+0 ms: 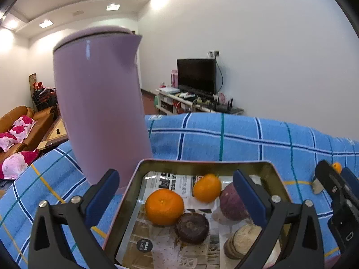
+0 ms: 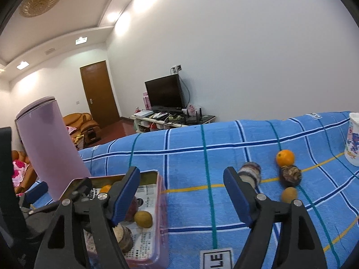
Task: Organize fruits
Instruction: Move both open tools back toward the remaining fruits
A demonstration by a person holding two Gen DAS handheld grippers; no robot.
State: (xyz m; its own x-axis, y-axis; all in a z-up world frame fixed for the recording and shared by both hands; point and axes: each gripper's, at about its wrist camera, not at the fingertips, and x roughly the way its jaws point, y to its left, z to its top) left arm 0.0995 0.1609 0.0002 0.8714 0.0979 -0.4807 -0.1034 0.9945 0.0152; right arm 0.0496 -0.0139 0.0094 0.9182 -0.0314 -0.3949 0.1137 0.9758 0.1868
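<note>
Blue plaid cloth covers the counter; both tools, left tool and right tool, hang open and empty over a fruit tin.

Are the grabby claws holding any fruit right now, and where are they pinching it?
No. The left gripper is open above the tin tray, and the right gripper is open over the blue cloth. Neither pinches anything.
</note>
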